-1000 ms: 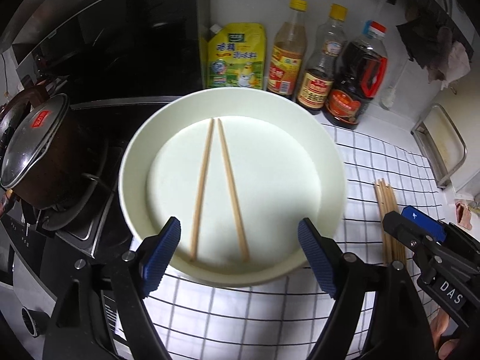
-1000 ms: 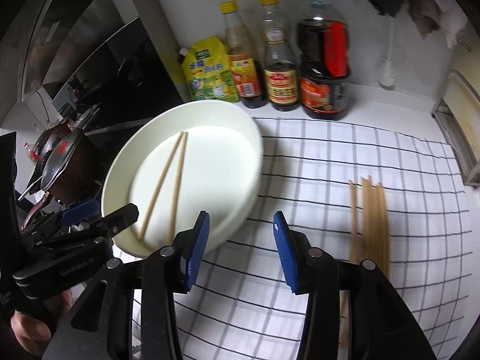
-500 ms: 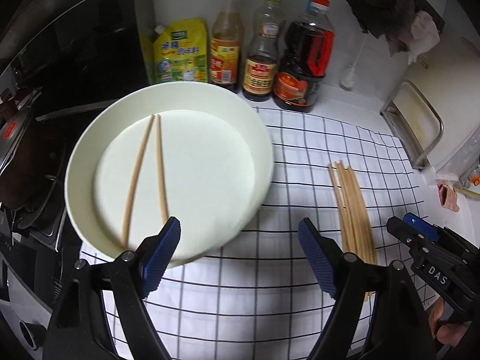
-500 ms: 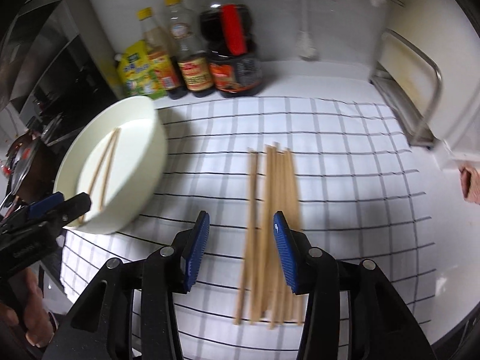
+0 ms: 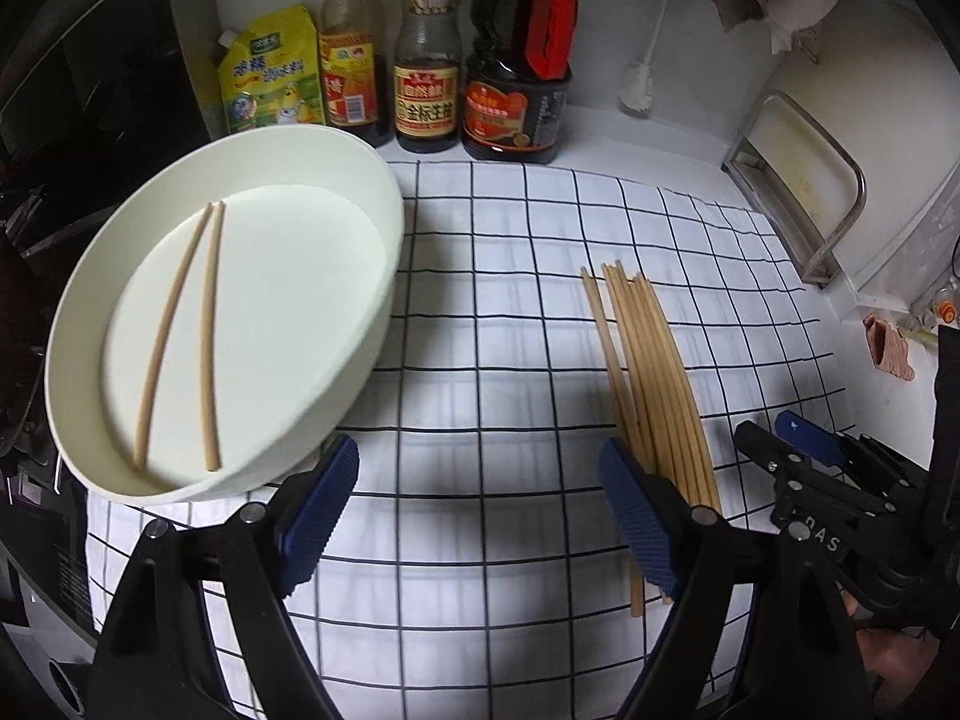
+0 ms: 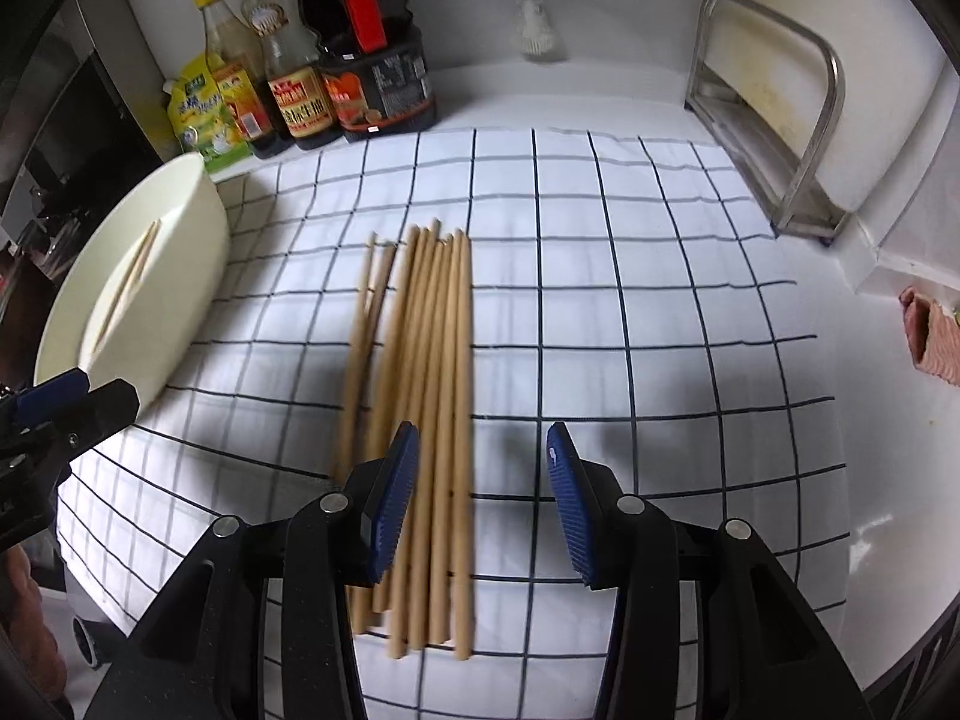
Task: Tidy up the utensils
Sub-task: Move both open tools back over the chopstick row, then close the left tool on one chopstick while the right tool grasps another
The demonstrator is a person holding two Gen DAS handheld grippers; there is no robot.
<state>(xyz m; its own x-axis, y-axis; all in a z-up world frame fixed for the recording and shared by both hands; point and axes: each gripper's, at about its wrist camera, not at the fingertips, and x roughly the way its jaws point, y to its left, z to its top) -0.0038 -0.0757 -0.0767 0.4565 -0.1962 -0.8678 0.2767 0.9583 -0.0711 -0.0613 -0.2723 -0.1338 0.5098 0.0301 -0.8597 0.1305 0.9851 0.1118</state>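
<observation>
Several wooden chopsticks [image 6: 429, 372] lie in a bundle on the checked white cloth [image 6: 600, 312]. My right gripper [image 6: 480, 501] hovers over the near end of the bundle, open, nothing between its blue pads. A white round dish [image 5: 360, 222] at the left holds two chopsticks [image 5: 186, 336]. My left gripper [image 5: 480, 516] is open wide above the cloth between the dish and the chopstick bundle [image 5: 654, 372], empty. The dish [image 6: 186, 264] shows at the left edge of the right wrist view.
Sauce bottles [image 5: 516, 60] and a yellow pouch [image 5: 270, 72] stand along the back wall. A metal-framed rack [image 6: 774, 90] is at the right. A stove lies left of the dish. A pink rag [image 6: 933, 336] lies at the right edge.
Both grippers have swept from over the dish to the right and lower. The right one is now over the bundle of chopsticks, the left one over the cloth beside it.
</observation>
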